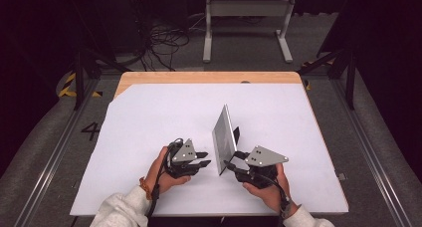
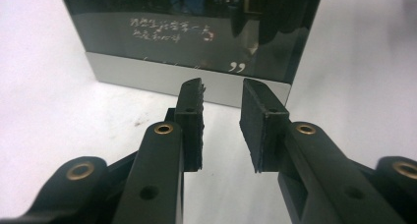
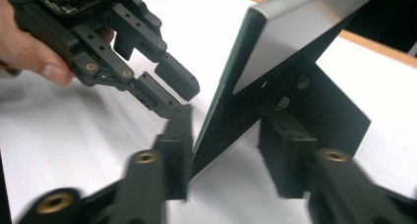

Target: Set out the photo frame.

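I see the picture frame point(image 1: 225, 137) standing upright near the middle of the white sheet point(image 1: 149, 117), propped on a black stand point(image 3: 334, 106) behind it. In the left gripper view its dark glass carries pale writing I can't read, and its top is cut off. In the right gripper view the frame's near edge sits between my right gripper's point(image 1: 233, 163) jaws; they stand partly open around it, and blur keeps me from telling whether the pads press on it. My left gripper point(image 1: 204, 160) hangs just beside the frame's front face, jaws parted with nothing between them, not touching the glass.
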{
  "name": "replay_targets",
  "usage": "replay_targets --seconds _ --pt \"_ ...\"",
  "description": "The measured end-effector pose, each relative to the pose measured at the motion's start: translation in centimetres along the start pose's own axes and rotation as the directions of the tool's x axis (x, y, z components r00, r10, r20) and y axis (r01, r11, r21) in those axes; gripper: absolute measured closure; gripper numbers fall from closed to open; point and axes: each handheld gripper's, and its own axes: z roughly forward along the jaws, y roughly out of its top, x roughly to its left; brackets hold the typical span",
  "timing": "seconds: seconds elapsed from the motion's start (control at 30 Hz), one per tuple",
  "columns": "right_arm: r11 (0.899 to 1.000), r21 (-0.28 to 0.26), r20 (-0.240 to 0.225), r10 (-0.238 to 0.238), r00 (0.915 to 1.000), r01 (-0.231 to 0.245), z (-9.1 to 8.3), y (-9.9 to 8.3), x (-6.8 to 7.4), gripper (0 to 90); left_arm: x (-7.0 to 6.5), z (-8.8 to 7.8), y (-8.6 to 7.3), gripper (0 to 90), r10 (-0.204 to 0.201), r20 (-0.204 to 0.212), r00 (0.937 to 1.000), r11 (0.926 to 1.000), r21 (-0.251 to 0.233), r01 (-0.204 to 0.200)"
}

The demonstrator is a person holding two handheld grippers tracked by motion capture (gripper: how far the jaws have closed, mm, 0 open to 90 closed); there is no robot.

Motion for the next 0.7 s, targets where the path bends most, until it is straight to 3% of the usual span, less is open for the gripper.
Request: replay_targets --seconds 0.33,0.43,0.7 --pt "1.0 0.014 0.02 0.024 0.9995 -0.025 1.5 0.1 0.3 51.7 0.3 -1.1 -0.2 68.1 0.004 -0.016 0.9999 1.0 -0.005 -0.004" --pt "1.0 0.007 0.024 0.023 0.9995 -0.023 1.7 0.1 0.3 57.2 0.6 -1.3 -0.3 67.9 0.004 -0.024 0.9997 1.0 -0.006 -0.004" --pt "0.999 0.008 0.006 0.041 0.9992 -0.041 1.4 0.0 -0.3 59.1 1.3 -1.6 -0.6 65.2 -0.023 -0.051 0.9985 0.9997 -0.009 0.022"
